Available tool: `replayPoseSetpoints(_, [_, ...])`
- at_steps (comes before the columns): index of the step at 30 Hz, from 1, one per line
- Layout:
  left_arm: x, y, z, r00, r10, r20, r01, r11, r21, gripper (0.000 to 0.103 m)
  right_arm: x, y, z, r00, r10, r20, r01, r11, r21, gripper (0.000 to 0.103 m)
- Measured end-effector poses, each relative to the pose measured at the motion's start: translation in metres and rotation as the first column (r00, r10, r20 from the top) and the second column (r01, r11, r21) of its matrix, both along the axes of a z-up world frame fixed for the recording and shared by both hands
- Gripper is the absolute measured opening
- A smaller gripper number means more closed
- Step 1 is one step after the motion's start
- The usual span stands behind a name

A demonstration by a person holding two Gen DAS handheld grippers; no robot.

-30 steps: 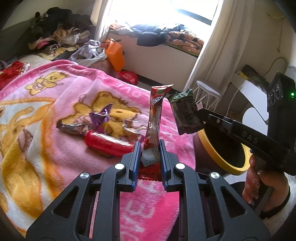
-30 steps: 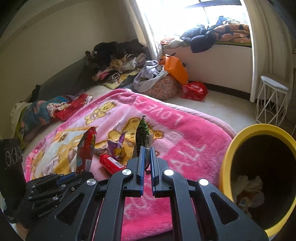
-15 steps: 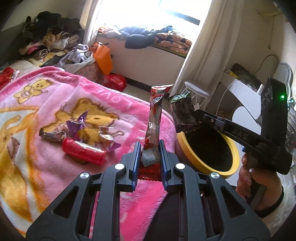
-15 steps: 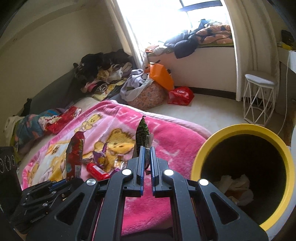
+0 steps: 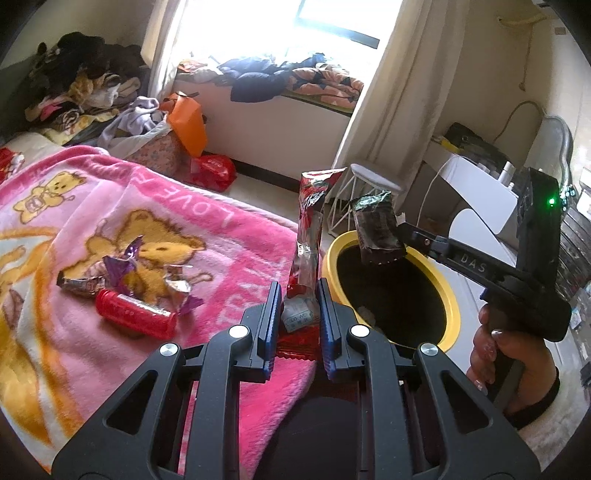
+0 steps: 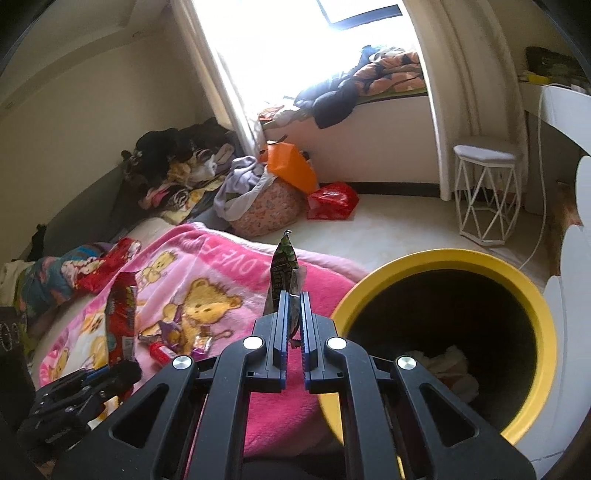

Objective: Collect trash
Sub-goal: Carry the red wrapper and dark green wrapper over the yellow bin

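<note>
A pink blanket (image 5: pixel 229 236) with bears covers the bed, beside a yellow bin (image 6: pixel 532 295). The left gripper (image 5: pixel 297 314) clamps an upright red wrapper (image 5: pixel 310 236). The right gripper (image 6: pixel 293 317) pinches a dark green wrapper (image 6: pixel 282 266) near the bin's rim. More wrappers (image 5: pixel 122 266) lie on the blanket.

Streaming in hard from the window (image 5: pixel 280 33) beyond the left tool (image 5: pixel 295 317), blowing out to pure white and washing the curtain (image 6: pixel 236 96) with glare. Lighting the pink blanket (image 5: pixel 110 221) evenly, staying sharp near both tools. Sinking into black inside the yellow bin (image 6: pixel 443 317) beside the right tool (image 6: pixel 294 332). Bending straight lines strongly toward the edges, darkening to black in every corner of both fisheye views.
</note>
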State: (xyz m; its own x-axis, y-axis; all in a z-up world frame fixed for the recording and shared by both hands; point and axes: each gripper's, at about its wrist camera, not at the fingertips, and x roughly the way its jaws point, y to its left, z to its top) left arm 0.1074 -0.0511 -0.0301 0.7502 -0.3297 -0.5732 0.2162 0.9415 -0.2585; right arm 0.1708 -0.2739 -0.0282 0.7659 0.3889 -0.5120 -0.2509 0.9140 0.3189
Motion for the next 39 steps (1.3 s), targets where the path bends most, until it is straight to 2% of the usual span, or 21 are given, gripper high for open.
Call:
replayPoseSetpoints(25, [0.01,-0.053,-0.005,0.995,-0.097,-0.006,0.097,0.995,0.015,0.014,0.002,-0.07,-0.013,0.982,-0.187,-0.024,0.187,0.982,-0.004,0.006])
replayPoseSetpoints(39, [0.03,-0.095,-0.022,0.987,-0.153,-0.043,0.154,0.988,0.026,0.014,0.011,-0.114,-0.04,0.95,-0.282,-0.134,0.285,0.958,0.002,0.006])
